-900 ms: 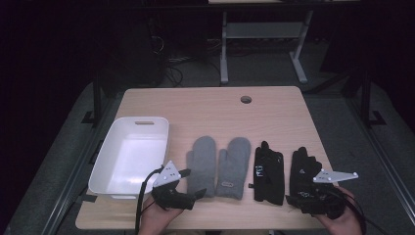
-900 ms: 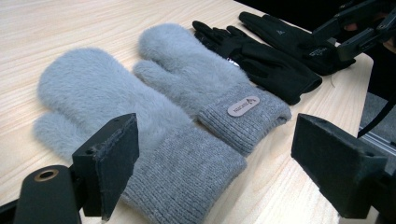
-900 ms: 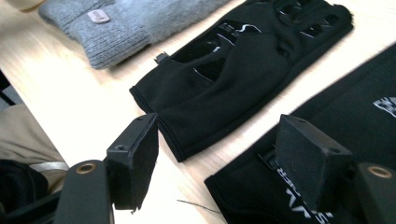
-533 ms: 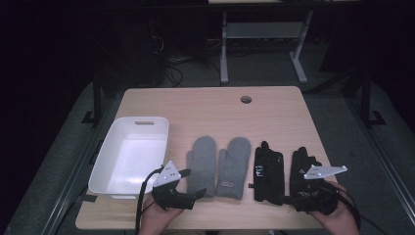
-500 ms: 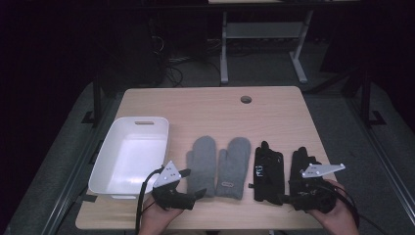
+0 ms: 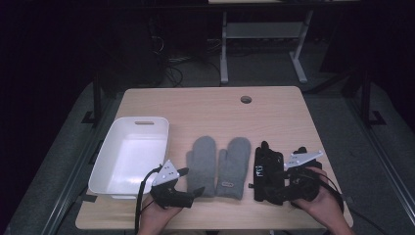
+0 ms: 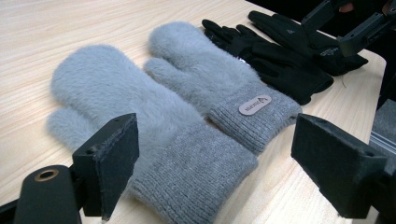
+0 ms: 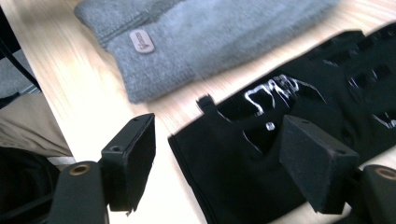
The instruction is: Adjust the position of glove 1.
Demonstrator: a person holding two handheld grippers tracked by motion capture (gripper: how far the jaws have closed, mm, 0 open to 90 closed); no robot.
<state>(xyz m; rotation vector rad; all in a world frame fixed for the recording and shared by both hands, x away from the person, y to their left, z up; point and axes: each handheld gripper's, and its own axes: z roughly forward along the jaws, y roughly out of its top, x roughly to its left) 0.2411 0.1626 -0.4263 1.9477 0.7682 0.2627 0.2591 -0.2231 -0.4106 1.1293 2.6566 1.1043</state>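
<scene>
Black gloves lie right of the grey mittens on the bench. Right gripper is wide open, empty, straddling a cuff; lower squarely before closing. Left gripper is open, empty, facing a mitten cuff.

Left gripper held low, jaws wide apart, right gripper likewise, jaws spread, nothing clamped
</scene>
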